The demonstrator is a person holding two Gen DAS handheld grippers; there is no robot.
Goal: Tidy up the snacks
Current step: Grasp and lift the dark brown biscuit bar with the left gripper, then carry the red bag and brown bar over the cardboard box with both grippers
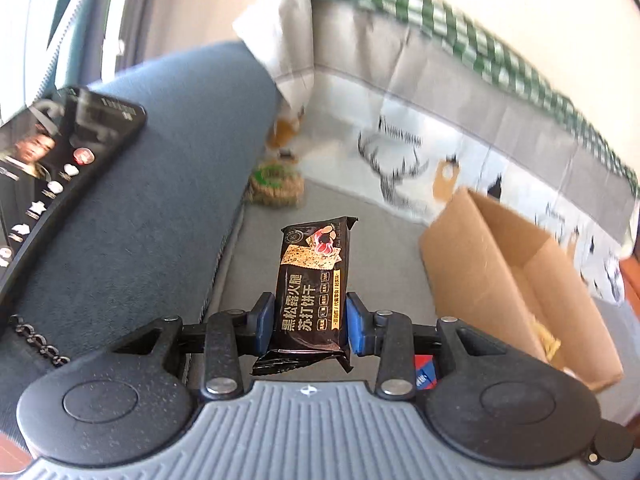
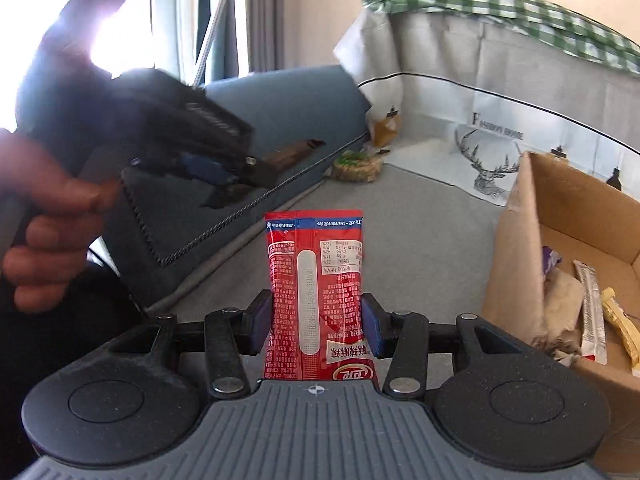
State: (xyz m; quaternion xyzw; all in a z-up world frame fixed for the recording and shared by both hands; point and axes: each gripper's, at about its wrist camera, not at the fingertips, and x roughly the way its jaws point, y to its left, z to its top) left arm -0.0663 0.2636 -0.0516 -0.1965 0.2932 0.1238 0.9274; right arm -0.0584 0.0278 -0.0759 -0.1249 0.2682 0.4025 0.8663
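My left gripper (image 1: pixel 311 326) is shut on a black cracker packet (image 1: pixel 314 284) and holds it upright above the grey sofa seat (image 1: pixel 384 240). My right gripper (image 2: pixel 316 326) is shut on a red snack packet (image 2: pixel 316 296), also upright. An open cardboard box (image 1: pixel 500 276) stands on the seat to the right; in the right wrist view the box (image 2: pixel 520 256) holds several snack packets (image 2: pixel 592 320). The left gripper with the black packet also shows at the left of the right wrist view (image 2: pixel 224 172), held by a hand.
A blue cushion (image 1: pixel 160 184) lies to the left with a phone (image 1: pixel 52 176) on it. A green and tan snack (image 1: pixel 276 184) sits at the seat's back corner. A white deer-print sheet (image 1: pixel 400 160) and a green checked cloth (image 1: pixel 440 20) cover the sofa back.
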